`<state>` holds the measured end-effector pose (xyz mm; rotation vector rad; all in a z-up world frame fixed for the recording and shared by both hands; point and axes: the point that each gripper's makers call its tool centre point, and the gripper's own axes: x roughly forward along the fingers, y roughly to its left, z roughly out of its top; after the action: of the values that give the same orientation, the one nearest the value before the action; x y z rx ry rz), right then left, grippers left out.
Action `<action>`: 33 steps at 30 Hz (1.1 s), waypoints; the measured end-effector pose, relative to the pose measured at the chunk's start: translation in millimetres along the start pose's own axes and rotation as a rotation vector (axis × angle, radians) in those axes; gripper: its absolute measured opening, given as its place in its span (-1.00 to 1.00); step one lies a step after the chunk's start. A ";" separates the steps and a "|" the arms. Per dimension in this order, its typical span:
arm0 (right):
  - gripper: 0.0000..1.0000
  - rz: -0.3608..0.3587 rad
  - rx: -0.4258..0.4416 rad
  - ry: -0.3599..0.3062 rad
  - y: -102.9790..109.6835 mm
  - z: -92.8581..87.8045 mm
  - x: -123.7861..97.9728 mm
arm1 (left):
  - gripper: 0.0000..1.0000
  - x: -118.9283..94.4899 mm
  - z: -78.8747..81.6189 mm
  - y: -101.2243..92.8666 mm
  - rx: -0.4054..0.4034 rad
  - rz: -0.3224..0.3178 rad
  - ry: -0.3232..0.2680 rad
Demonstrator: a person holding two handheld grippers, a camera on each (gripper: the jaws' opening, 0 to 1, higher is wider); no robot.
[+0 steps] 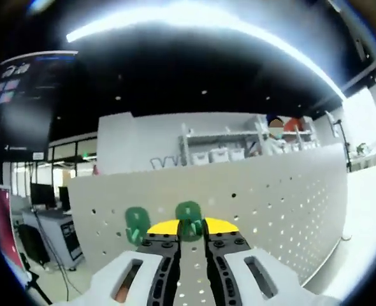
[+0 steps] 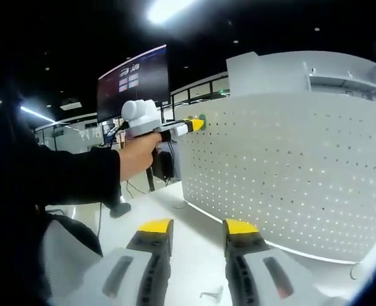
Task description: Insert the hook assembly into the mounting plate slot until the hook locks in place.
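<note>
L gripper (image 1: 190, 237): jaws nearly together, yellow tips clamped on a green hook (image 1: 188, 221), pressed up against the white pegboard (image 1: 290, 197) directly ahead of the tips. Second green hook (image 1: 137, 223) sits on the board just left of the L tips, apart from them. Can't tell whether the held hook is seated in a hole.

R gripper (image 2: 197, 231): jaws wide apart, nothing between them, not touching anything. Pegboard (image 2: 290, 166) stands upright ahead and to the right of the jaws, on a white table (image 2: 175, 223). Up-left of the R jaws, a person's hand (image 2: 136, 156) w/ dark sleeve holds the L gripper (image 2: 198, 124) to the board's top left corner; green bit at its tip against the board.

Small dark item on the table between R jaws, near bottom, too small to ID.
</note>
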<state>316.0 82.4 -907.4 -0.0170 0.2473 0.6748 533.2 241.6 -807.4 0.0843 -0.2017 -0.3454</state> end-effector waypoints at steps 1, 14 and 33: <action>-0.43 -0.001 0.001 0.001 -0.4 -0.3 -0.2 | -0.75 -0.2 -0.3 -1.1 0.006 -0.003 0.002; -0.43 -0.015 -0.003 -0.014 -4.7 3.8 -5.6 | -0.41 -17.4 6.3 -2.0 -0.060 0.023 0.011; -0.43 -0.066 -0.006 -0.030 -24.1 6.9 -21.7 | -0.21 -63.9 8.5 -2.2 -0.125 0.029 0.021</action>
<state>316.2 50.8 -897.2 -0.0209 0.2144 0.6094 471.9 261.1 -811.0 -0.0386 -0.1602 -0.3278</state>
